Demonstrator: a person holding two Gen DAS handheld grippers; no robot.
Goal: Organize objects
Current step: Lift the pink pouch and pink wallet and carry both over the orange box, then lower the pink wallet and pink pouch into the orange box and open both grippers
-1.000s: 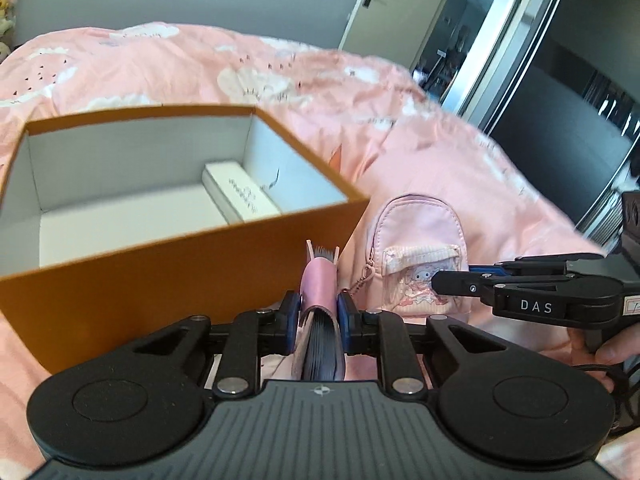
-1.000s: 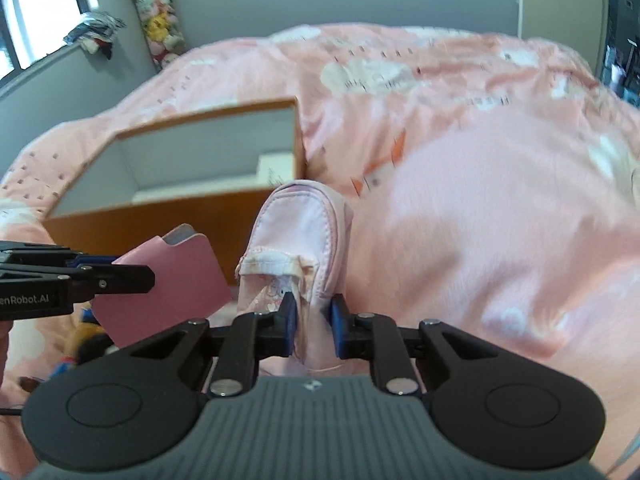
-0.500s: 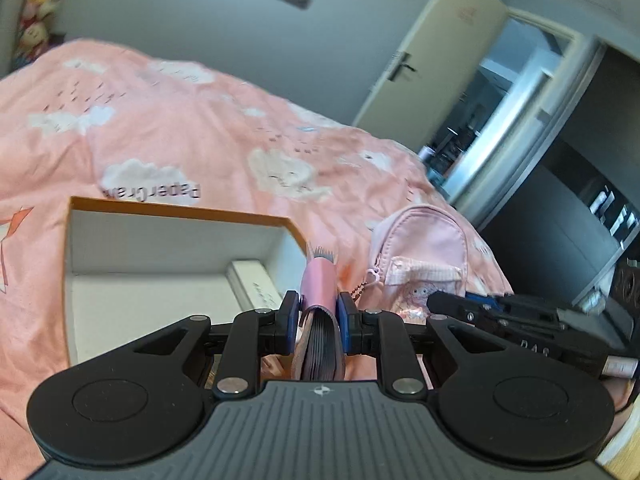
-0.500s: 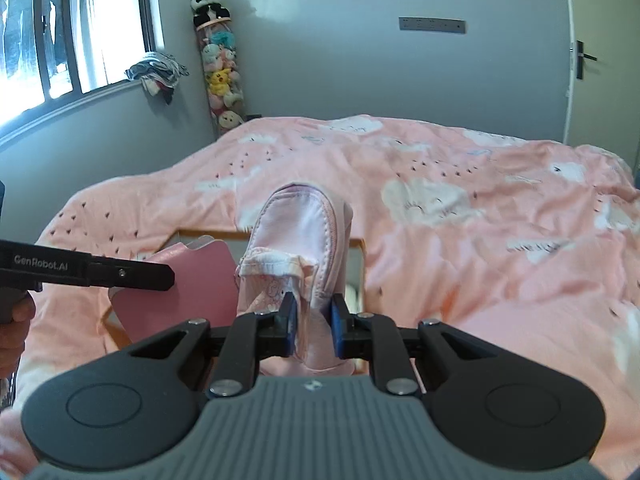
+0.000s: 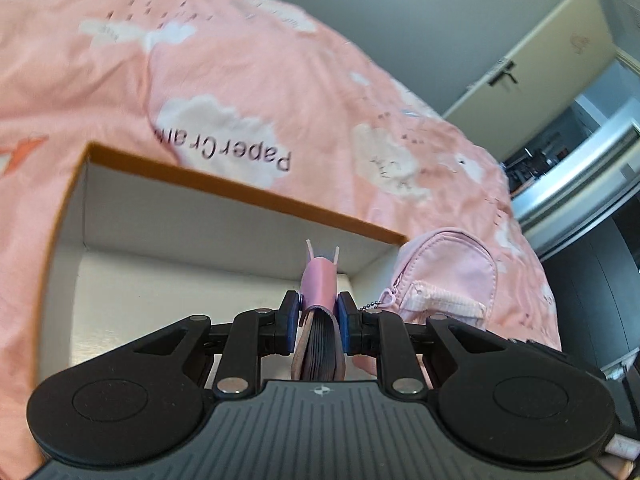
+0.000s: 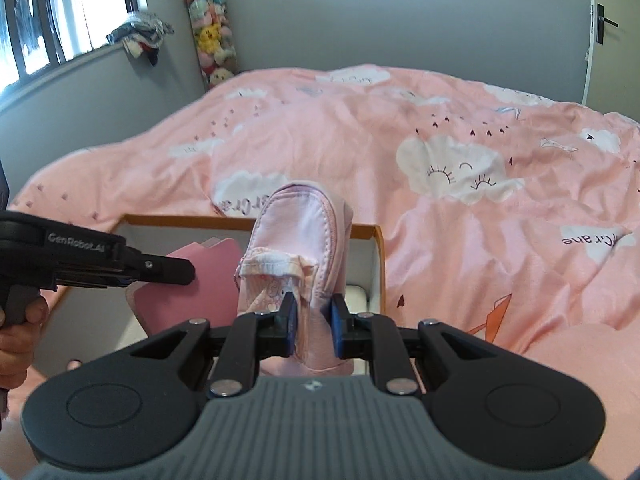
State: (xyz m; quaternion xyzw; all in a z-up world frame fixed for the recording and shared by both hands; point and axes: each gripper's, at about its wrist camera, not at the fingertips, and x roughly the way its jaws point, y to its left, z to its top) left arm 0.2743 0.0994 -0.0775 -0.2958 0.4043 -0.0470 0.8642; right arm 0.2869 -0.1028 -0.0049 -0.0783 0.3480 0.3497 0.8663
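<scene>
My left gripper is shut on a pink card wallet held on edge over the white inside of an open orange box. From the right wrist view the same left gripper and the wallet hang above the box. My right gripper is shut on the lower part of a small pink backpack, which hangs over the box's right half. In the left wrist view the backpack sits just right of the box's far corner.
The box rests on a bed with a pink cloud-print cover. A small white box lies inside at the right wall. A person's hand grips the left handle. A stack of plush toys stands by the far wall.
Both grippers have carried their loads forward from in front of the box to above its opening. The left gripper has rolled, so the box now looks tilted in its view.
</scene>
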